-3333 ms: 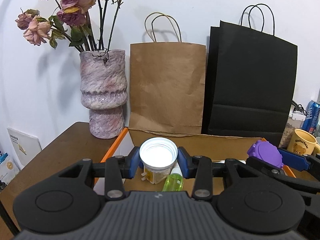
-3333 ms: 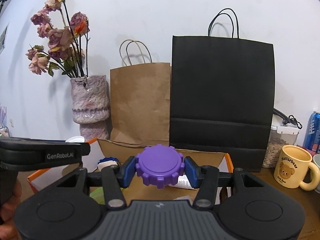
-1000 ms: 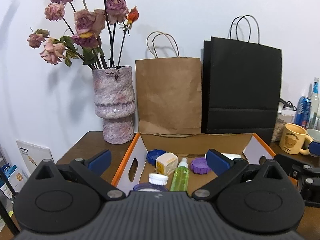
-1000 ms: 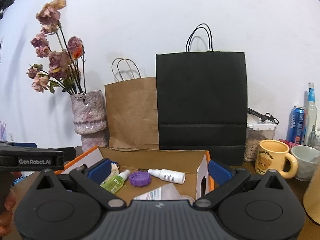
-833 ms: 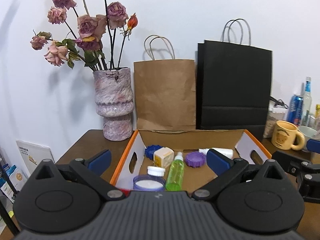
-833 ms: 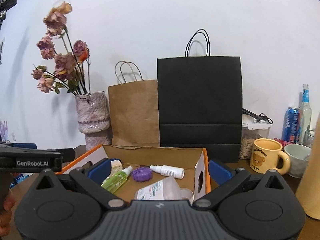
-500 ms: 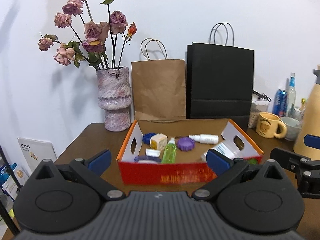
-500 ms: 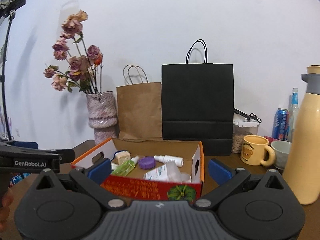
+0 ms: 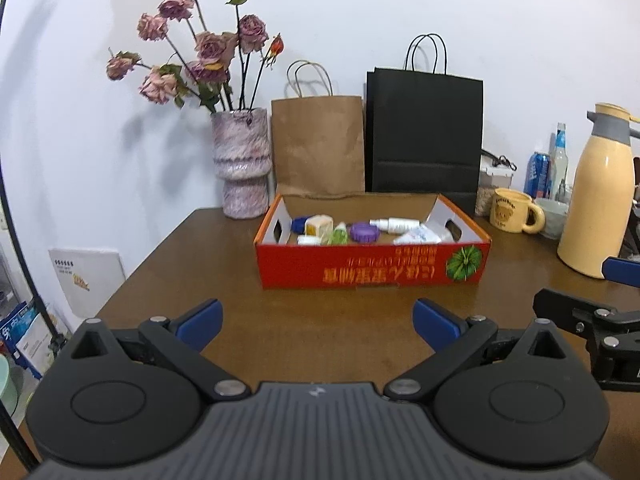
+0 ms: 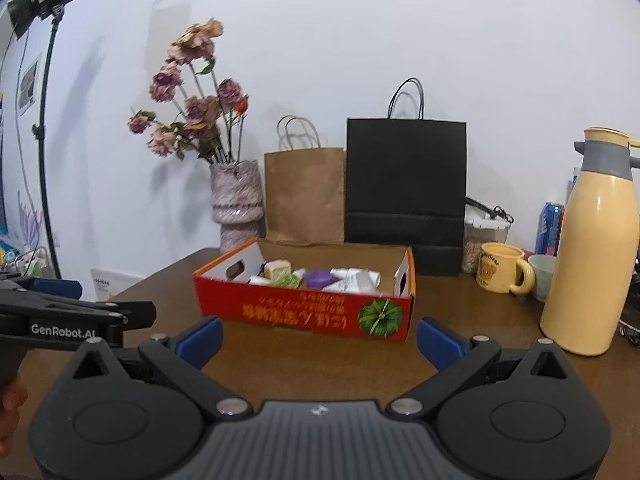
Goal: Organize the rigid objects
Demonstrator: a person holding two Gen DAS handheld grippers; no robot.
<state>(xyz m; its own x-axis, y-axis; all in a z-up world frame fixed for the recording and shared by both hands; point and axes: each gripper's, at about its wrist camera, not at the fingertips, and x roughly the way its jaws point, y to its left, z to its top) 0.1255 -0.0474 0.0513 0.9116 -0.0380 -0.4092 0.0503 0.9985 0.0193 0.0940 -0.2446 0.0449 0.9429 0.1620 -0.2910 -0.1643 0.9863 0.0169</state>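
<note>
A red cardboard box (image 9: 372, 270) with orange rims stands on the brown table (image 9: 312, 336); it also shows in the right wrist view (image 10: 304, 312). Inside lie a purple lid (image 9: 364, 232), a green bottle (image 9: 339, 236), a white spray bottle (image 9: 394, 223), a yellow-white cube (image 9: 319, 224) and a blue lid (image 9: 299, 223). My left gripper (image 9: 318, 318) is open and empty, held back from the box's front. My right gripper (image 10: 320, 338) is open and empty, also in front of the box.
A vase of dried roses (image 9: 240, 168), a brown paper bag (image 9: 318, 144) and a black paper bag (image 9: 424, 132) stand behind the box. A yellow mug (image 9: 514, 210), a cream thermos (image 9: 596, 192) and cans stand at the right. A white booklet (image 9: 86, 276) leans left of the table.
Both grippers have let go of the white-lidded jar and the purple lid, which now lie in the box. Both have pulled back from the box, open and empty.
</note>
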